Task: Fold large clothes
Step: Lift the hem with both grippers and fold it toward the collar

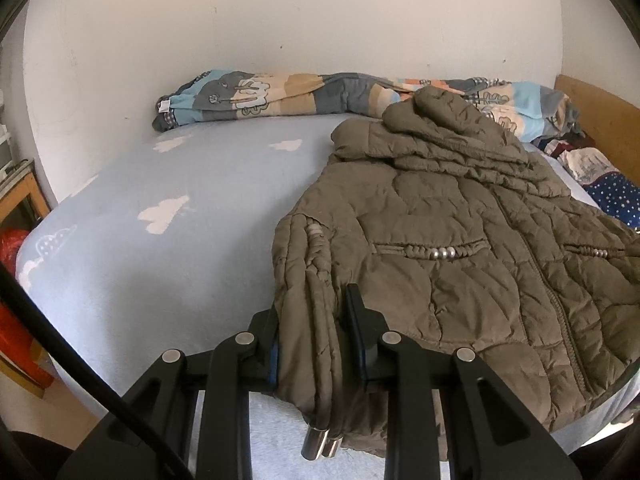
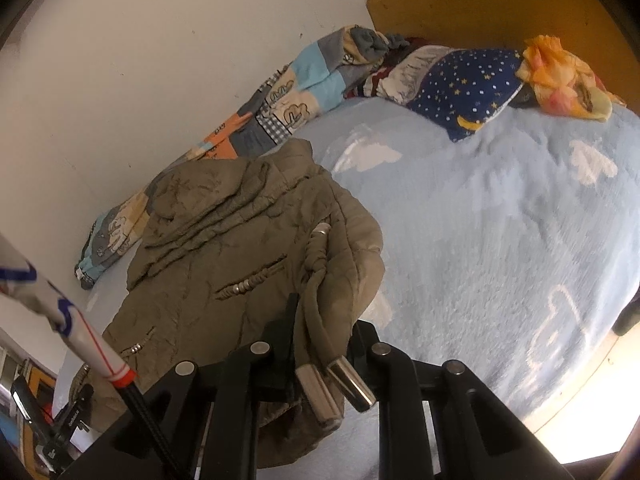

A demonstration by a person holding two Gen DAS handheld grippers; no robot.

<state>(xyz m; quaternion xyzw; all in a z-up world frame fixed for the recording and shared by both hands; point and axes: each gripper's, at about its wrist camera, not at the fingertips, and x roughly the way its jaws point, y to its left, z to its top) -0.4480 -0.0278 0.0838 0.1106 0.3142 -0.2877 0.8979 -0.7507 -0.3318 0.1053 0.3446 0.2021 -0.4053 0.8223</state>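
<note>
An olive-brown quilted jacket point(image 1: 460, 220) lies spread front-up on a bed with a light blue cloud sheet point(image 1: 160, 240). My left gripper point(image 1: 316, 320) is shut on the jacket's near left hem corner, and the fabric bunches between the black fingers point(image 1: 360, 320). Two metal cord ends point(image 1: 320, 444) hang below it. In the right wrist view the same jacket point(image 2: 224, 240) lies to the left. My right gripper point(image 2: 324, 328) is shut on the other hem corner, which is lifted off the sheet point(image 2: 480, 240). A drawstring with shiny metal cord ends point(image 2: 336, 392) dangles over the grip.
A rolled patchwork quilt point(image 1: 260, 96) runs along the white wall behind the jacket. By the wooden headboard point(image 2: 460, 0) lies a heap with navy star fabric point(image 2: 472, 84) and an orange cloth point(image 2: 560, 76). A white strip with blue and red marks point(image 2: 60, 308) crosses the lower left.
</note>
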